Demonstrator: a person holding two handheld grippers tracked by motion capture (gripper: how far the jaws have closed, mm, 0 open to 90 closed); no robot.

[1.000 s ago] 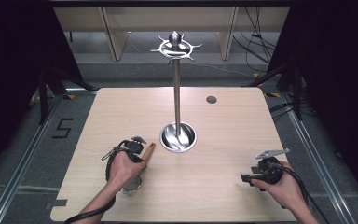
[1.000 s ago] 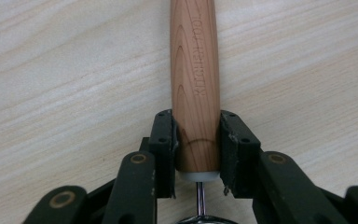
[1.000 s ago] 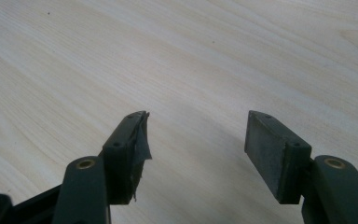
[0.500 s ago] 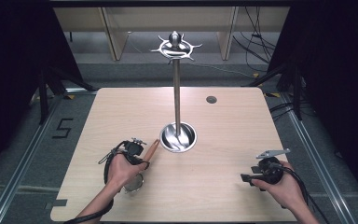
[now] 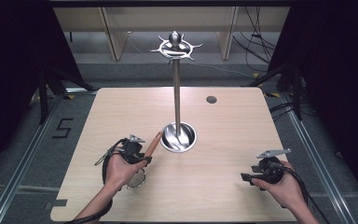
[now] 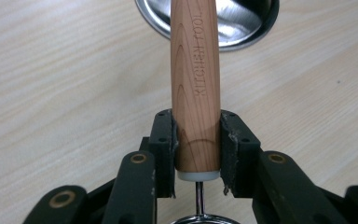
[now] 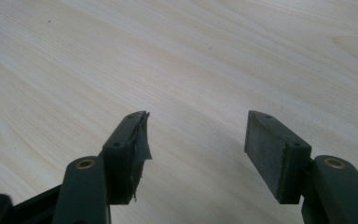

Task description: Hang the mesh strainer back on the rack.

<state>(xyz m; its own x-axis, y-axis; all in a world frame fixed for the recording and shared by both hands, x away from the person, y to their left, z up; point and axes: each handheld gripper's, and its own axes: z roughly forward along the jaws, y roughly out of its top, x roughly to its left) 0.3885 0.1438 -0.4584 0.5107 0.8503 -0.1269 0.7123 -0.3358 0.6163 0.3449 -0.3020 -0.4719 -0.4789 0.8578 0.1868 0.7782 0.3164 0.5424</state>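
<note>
A kitchen utensil with a wooden handle [image 5: 153, 143] is clamped between the pads of my left gripper [image 5: 142, 156], near the front left of the table. The left gripper view has the handle [image 6: 195, 79] running up between the jaws of the left gripper [image 6: 196, 128], its tip over the stand's steel base [image 6: 247, 23]. A thin metal shank [image 6: 198, 196] leads back to a wire ring [image 5: 137, 179] under the hand. My right gripper [image 5: 246, 177] rests at the front right, open, and the right gripper [image 7: 193, 135] has only bare wood between its jaws.
A tall steel utensil stand [image 5: 177, 93] rises from a bowl-shaped base [image 5: 178, 137] at the table's middle, with a ring of hooks [image 5: 175, 46] on top. The wooden table [image 5: 242, 121] has a small dark hole [image 5: 211, 99] at the back right.
My left hand has shifted slightly toward the stand, and the handle's tip now sits closer to the base's rim. The right hand has not moved.
</note>
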